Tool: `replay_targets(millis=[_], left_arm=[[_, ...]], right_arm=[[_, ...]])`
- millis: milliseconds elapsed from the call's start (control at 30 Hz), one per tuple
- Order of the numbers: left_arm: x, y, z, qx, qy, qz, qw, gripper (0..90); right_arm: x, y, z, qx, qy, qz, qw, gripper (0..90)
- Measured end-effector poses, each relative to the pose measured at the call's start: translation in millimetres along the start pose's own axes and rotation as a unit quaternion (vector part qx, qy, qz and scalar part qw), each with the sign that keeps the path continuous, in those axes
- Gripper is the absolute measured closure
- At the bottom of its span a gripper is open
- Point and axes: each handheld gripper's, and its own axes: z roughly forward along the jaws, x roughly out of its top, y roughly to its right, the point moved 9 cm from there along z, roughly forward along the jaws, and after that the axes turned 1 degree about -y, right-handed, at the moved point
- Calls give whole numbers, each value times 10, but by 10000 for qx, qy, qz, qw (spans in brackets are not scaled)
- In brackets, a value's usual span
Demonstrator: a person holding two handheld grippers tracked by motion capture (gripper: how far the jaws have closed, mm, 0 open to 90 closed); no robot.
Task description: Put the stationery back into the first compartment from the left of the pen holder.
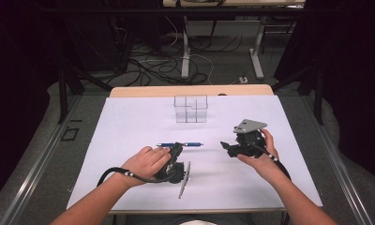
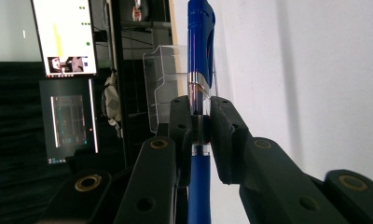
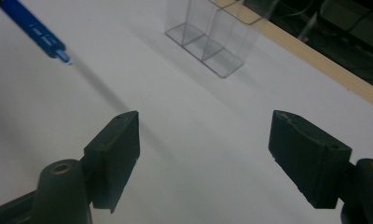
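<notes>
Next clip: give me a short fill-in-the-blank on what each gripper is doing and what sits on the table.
1. The left gripper is shut on a ____ pen.
2. The right gripper has its jaws ____.
3. The clear plastic compartmented box on the white table is ____ inside.

Missing words: blue; open; empty

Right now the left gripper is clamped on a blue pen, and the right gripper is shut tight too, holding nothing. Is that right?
Not quite. The left gripper is indeed clamped on the blue pen, but the right gripper is open: the right gripper view shows its jaws standing wide apart over the white table, holding nothing.
</notes>
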Motion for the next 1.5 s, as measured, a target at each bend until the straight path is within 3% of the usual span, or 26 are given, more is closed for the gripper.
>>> replay_targets(millis=[67, 100, 167, 233, 267, 300, 333, 567, 600, 700, 767, 933, 967, 1000, 1033, 1100, 1167, 1200, 1267, 1300, 1333, 1367, 1500], left_arm=[[-2, 1, -2, 24, 7, 2, 10000, 794], [-3, -4, -1, -46, -20, 123, 9999, 794], [-5, 7, -3, -64, -17, 102, 9999, 794], [-1, 10, -9, 14, 9, 21, 10000, 794], [1, 14, -5, -86, -6, 129, 9999, 794], [0, 16, -9, 3, 1, 44, 10000, 794], [2, 16, -5, -85, -14, 173, 9998, 794], [3, 28, -6, -119, -55, 233, 9996, 794], [2, 23, -9, -111, -77, 300, 9995, 794], [27, 57, 3, -88, 26, 144, 9999, 794], [28, 56, -2, -73, -36, 241, 9997, 794], [69, 80, 8, -68, 15, 327, 9994, 794], [76, 89, 9, -86, 23, 310, 9995, 794], [71, 80, -3, -125, -70, 482, 9987, 794], [75, 87, -3, -132, -79, 512, 9986, 794], [92, 105, -3, -142, -53, 538, 9984, 794], [118, 158, 9, -161, 78, 310, 9994, 794], [115, 136, -6, -186, -31, 622, 9979, 794], [106, 157, -14, -281, -133, 714, 9970, 794], [138, 191, 4, -188, 80, 394, 9990, 794], [139, 195, 5, -239, 61, 470, 9986, 794], [149, 204, 11, -213, 118, 407, 9989, 794], [157, 214, 4, -195, 93, 492, 9986, 794]], right_arm=[[52, -68, 22, 152, -114, -326, 9993, 274], [78, -102, 31, 235, -158, -476, 9985, 283], [123, -175, 44, 395, -273, -716, 9963, 321], [166, -235, 46, 495, -375, -966, 9934, 337], [195, -267, 52, 533, -385, -1091, 9919, 352], [216, -295, 52, 584, -420, -1224, 9899, 360], [238, -329, 54, 602, -444, -1290, 9888, 365], [317, -546, 71, 897, -668, -1961, 9742, 406], [327, -575, 78, 915, -689, -2013, 9728, 406], [357, -626, 93, 896, -798, -2092, 9705, 411], [397, -649, 110, 971, -798, -2213, 9671, 432], [440, -763, 186, 1203, -908, -2232, 9631, 507], [436, -788, 196, 1258, -967, -2235, 9617, 521], [439, -804, 215, 1308, -993, -2303, 9591, 530], [433, -830, 228, 1337, -1043, -2286, 9586, 541], [430, -860, 264, 1422, -1123, -2372, 9544, 567], [418, -899, 289, 1474, -1225, -2349, 9529, 590], [417, -914, 303, 1492, -1258, -2364, 9519, 599], [410, -952, 316, 1535, -1344, -2304, 9515, 626], [414, -960, 328, 1556, -1352, -2352, 9498, 633], [416, -985, 335, 1580, -1365, -2292, 9507, 643], [422, -993, 344, 1626, -1370, -2367, 9480, 646], [429, -1032, 375, 1659, -1457, -2381, 9458, 661]])
